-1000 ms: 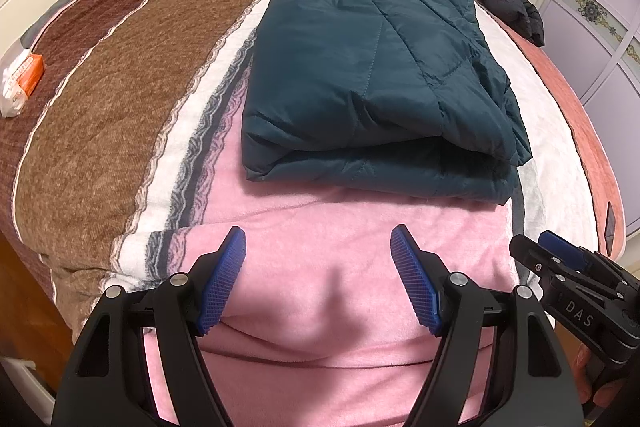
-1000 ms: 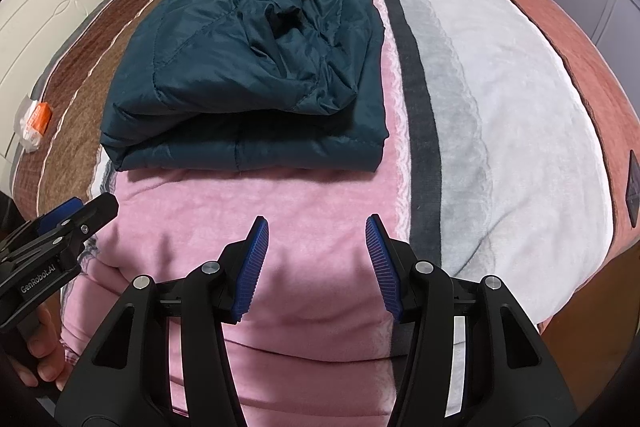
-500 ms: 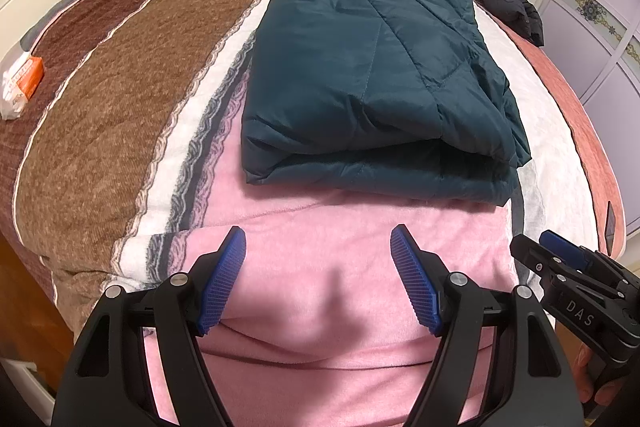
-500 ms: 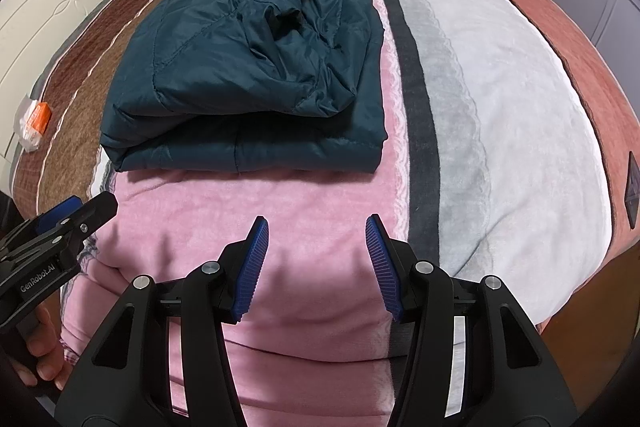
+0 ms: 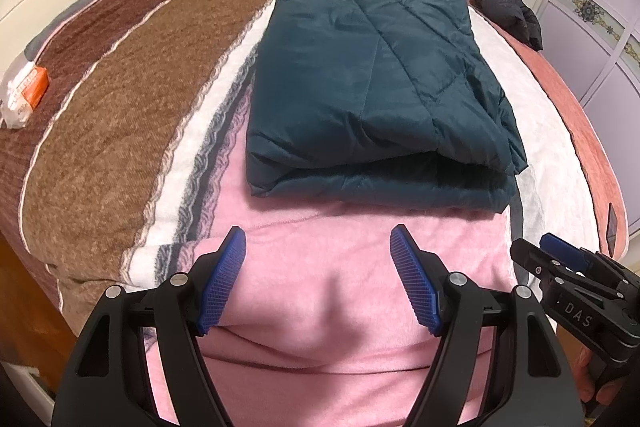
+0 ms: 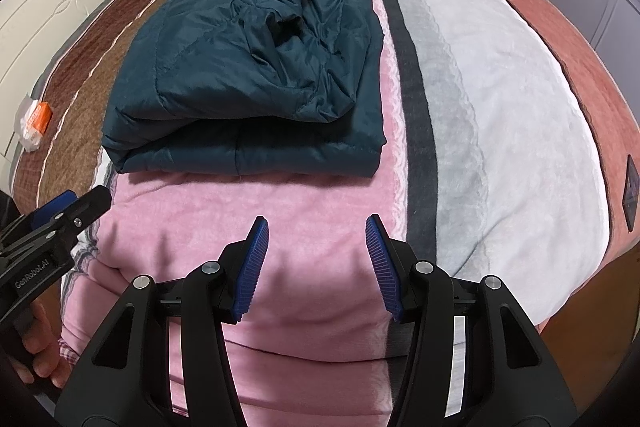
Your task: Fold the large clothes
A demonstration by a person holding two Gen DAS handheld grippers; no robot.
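The jacket (image 5: pixel 372 83) lies folded into a compact rectangle on the pink stripe of the bed (image 5: pixel 120 115), fold edge toward the tools, layers stacked flat; the fold appears complete. Both tools are clear of it, just short of its near edge, probably withdrawn to leave the stack undisturbed. Left tool (image 5: pixel 318 279): wide open, empty. Right tool (image 6: pixel 316 263): partly open, empty, above bare blanket.
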